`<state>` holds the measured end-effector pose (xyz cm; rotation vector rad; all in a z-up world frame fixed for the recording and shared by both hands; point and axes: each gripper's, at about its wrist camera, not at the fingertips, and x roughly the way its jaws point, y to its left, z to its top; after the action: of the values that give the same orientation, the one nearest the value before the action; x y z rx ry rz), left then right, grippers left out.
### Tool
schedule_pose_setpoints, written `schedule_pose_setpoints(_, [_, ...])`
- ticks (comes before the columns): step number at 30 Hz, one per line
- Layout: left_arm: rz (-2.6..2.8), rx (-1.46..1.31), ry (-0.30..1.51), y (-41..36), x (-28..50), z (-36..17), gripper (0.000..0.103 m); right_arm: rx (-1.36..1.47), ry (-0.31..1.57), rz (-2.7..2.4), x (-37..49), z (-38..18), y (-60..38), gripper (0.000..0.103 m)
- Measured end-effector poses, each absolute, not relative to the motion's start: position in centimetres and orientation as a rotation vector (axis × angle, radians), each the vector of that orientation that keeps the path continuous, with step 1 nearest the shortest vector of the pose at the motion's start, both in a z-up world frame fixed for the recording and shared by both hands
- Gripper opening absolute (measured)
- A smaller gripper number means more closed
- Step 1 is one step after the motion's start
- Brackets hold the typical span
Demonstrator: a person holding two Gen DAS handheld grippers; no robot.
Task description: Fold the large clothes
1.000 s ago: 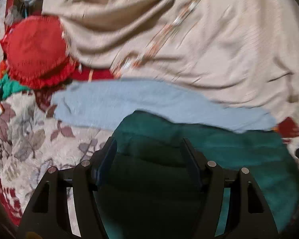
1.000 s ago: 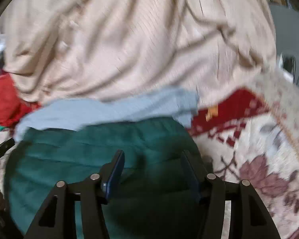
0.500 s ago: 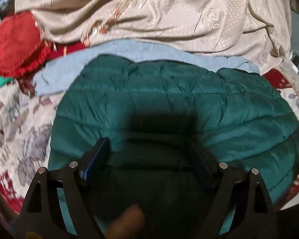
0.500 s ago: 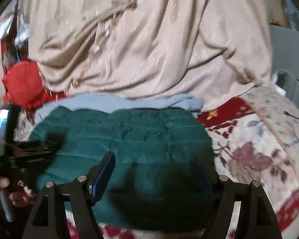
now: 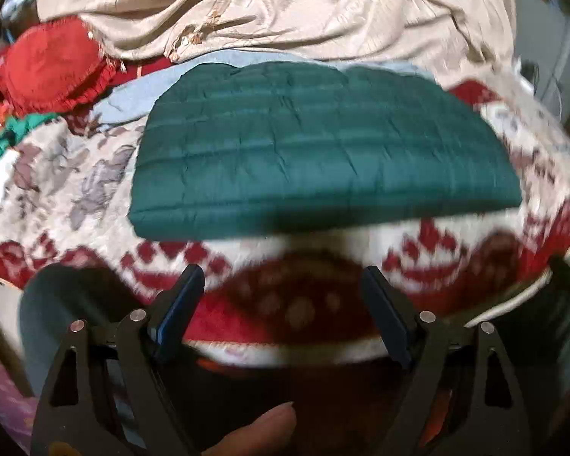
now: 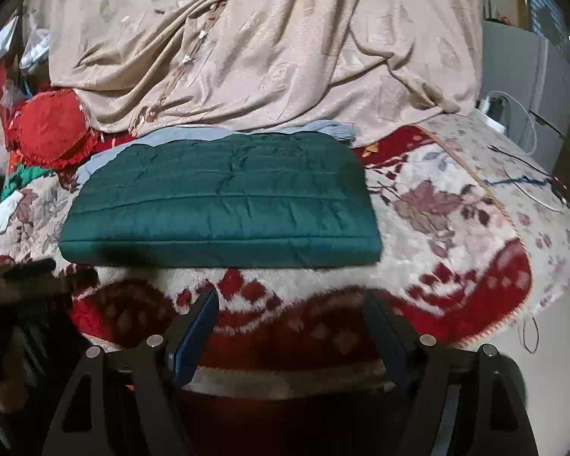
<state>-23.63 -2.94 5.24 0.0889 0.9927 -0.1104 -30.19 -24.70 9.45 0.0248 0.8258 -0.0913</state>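
A dark green quilted jacket [image 5: 315,148] lies folded into a flat rectangle on the floral red and cream blanket [image 5: 57,197]; it also shows in the right wrist view [image 6: 224,205]. A light blue garment [image 6: 323,129] sticks out from under its far edge. My left gripper [image 5: 281,277] is open and empty, held back from the jacket's near edge, over the blanket's edge. My right gripper [image 6: 288,300] is open and empty, also back from the jacket's near edge.
A large beige cloth [image 6: 269,45] is heaped behind the jacket. A red round cushion [image 6: 53,129] lies at the left, with a green item [image 5: 15,129] beside it. Cables [image 6: 528,178] and a grey cabinet [image 6: 539,76] are at the right. A thumb [image 5: 262,429] shows at the bottom.
Both grippers have pulled back from over the jacket toward the blanket's near edge. The folded jacket now lies untouched, farther away in both views.
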Motion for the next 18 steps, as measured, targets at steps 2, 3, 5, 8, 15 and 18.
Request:
schedule_pose_setpoints(2, [-0.085, 0.102, 0.970, -3.0, -24.4, 6.0, 0.085, 0.027, 0.805, -0.095, -30.9, 10.5, -24.7, 0.076])
schedule_pose_setpoints(3, [-0.074, 0.097, 0.939, -2.9, -24.8, 6.6, 0.085, 0.025, 0.794, -0.095, -31.2, 10.9, -24.5, 0.076])
schedule_pose_setpoints(5, [-0.071, 0.085, 0.892, -2.6, -25.4, 7.7, 0.085, 0.016, 0.768, -0.094, -31.9, 11.8, -24.0, 0.076])
schedule_pose_setpoints(8, [-0.094, 0.066, 0.871, -2.3, -26.1, 8.9, 0.085, -0.003, 0.756, -0.084, -32.3, 12.4, -23.3, 0.076])
schedule_pose_setpoints(15, [-0.123, 0.039, 0.845, -1.8, -26.8, 9.9, 0.085, -0.034, 0.740, -0.076, -32.6, 13.0, -22.4, 0.076])
schedule_pose_setpoints(18, [-0.137, 0.028, 0.848, -1.8, -26.8, 9.9, 0.085, -0.041, 0.740, -0.068, -32.7, 13.0, -22.1, 0.076])
